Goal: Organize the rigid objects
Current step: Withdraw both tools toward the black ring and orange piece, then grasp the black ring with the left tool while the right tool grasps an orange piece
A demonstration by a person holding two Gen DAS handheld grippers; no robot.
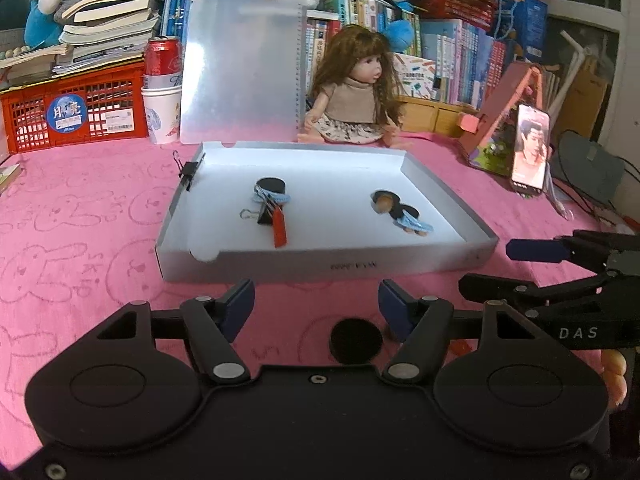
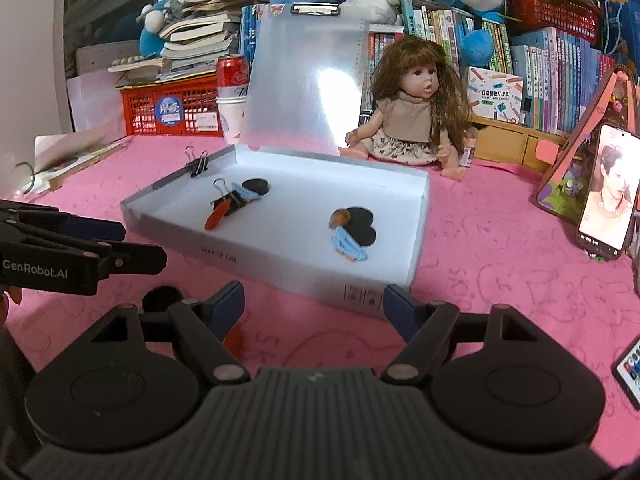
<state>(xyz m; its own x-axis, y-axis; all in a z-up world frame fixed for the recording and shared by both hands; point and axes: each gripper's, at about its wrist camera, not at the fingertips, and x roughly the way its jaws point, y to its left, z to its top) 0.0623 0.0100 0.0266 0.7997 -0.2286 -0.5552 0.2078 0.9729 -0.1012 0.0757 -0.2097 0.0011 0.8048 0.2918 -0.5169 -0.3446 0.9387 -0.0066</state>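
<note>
My left gripper (image 1: 316,306) and right gripper (image 2: 314,306) are both wide apart; near the flat white box (image 1: 328,266), a round black disc (image 1: 355,340) sits half hidden.

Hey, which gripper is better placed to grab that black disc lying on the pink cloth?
Left. The black disc lies between the left gripper's open fingers, while the right gripper points at the white box instead.
</note>
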